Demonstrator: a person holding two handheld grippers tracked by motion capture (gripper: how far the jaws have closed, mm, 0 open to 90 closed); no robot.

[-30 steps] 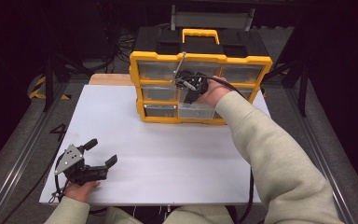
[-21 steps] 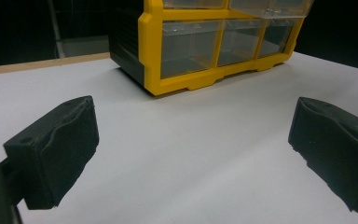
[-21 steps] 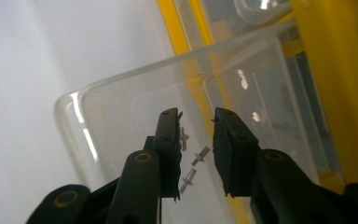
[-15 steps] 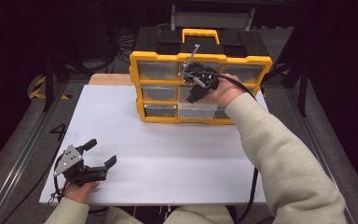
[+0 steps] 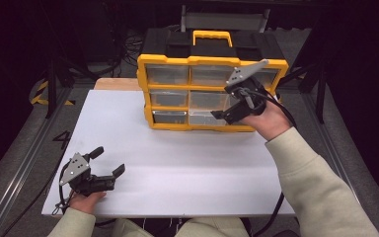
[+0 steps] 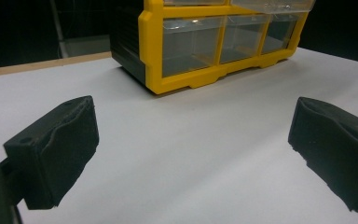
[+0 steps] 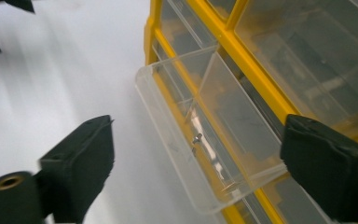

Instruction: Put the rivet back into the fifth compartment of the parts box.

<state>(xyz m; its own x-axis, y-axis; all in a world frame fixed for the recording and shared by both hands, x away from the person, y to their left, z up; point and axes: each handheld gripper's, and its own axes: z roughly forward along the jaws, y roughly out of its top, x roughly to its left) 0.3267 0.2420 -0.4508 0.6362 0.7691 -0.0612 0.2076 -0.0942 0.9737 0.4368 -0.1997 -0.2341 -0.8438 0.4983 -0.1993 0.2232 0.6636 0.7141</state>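
Now your right gripper is off the pulled-out clear drawer, jaws just spread wide with nothing between them.

Compared with a second ago, it has backed away toward 3 o'clock of the yellow organizer, leaving the drawer ajar with a small screw inside. Your left gripper rests open at 7 o'clock; the white counter between is bare.

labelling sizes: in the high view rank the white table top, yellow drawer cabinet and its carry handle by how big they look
1. white table top
2. yellow drawer cabinet
3. carry handle

The gaps are plain, so nearness to the camera does not change the order.
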